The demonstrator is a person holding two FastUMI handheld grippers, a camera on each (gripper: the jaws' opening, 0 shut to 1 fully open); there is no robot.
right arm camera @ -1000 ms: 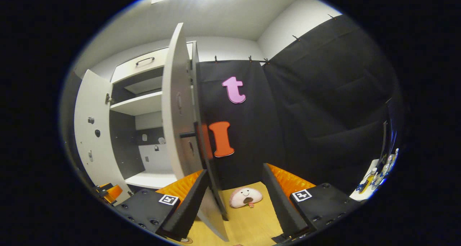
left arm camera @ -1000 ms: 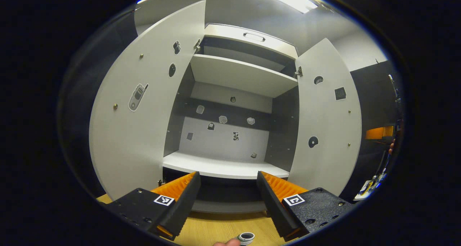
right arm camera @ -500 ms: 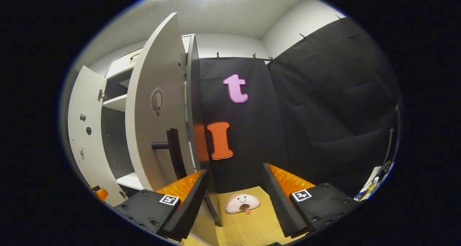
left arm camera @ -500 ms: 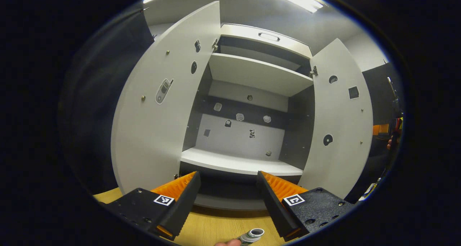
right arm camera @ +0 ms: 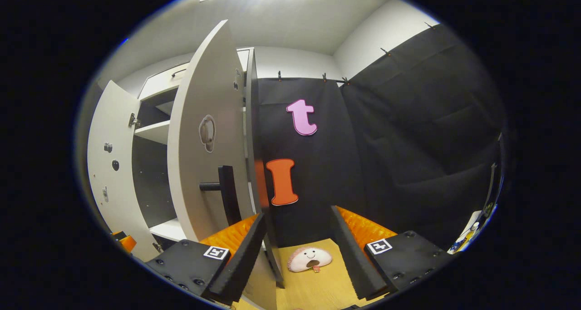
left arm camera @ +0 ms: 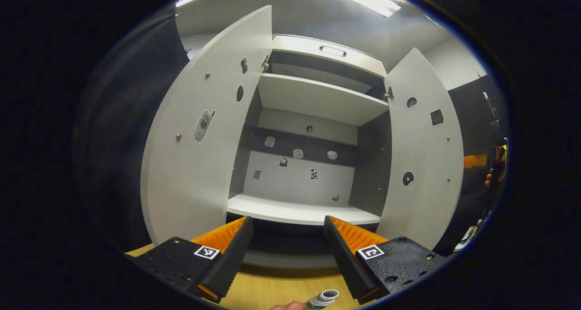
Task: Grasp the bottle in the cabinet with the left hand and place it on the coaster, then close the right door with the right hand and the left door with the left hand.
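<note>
- While both doors hang open, the cabinet [left arm camera: 313,96] faces the left gripper [left arm camera: 287,251] straight on; its fingers are spread wide with nothing between them, aimed at the gap under the lower shelf [left arm camera: 302,212].
- Writing: none legible anywhere. Small stickers [left arm camera: 298,154] dot the back panel and both door insides; one on the left door [left arm camera: 199,155] looks like a flip phone [left arm camera: 203,125]. Square coded markers sit on both grippers' bodies, not readable as text.
- Bottle [left arm camera: 323,299]: out of the cabinet, low at the bottom edge of the left gripper view, over the wooden tabletop [left arm camera: 277,289], its open mouth toward the camera; a fingertip [left arm camera: 287,306] shows just beside it. Coaster cannot be made out.
- Right door [right arm camera: 204,142]: seen from its outer face in the right gripper view, swung partway, with a dark bar handle [right arm camera: 225,193] standing off it.
- Right gripper [right arm camera: 297,251]: fingers wide apart and empty; its left finger [right arm camera: 240,251] sits just beside the door's lower edge, contact uncertain.
- A pale plush face [right arm camera: 309,259] lies on the tabletop between the right gripper's fingers, farther off.
- The left gripper view catches a hand [left arm camera: 489,179] at its far right edge, by the right door.
</note>
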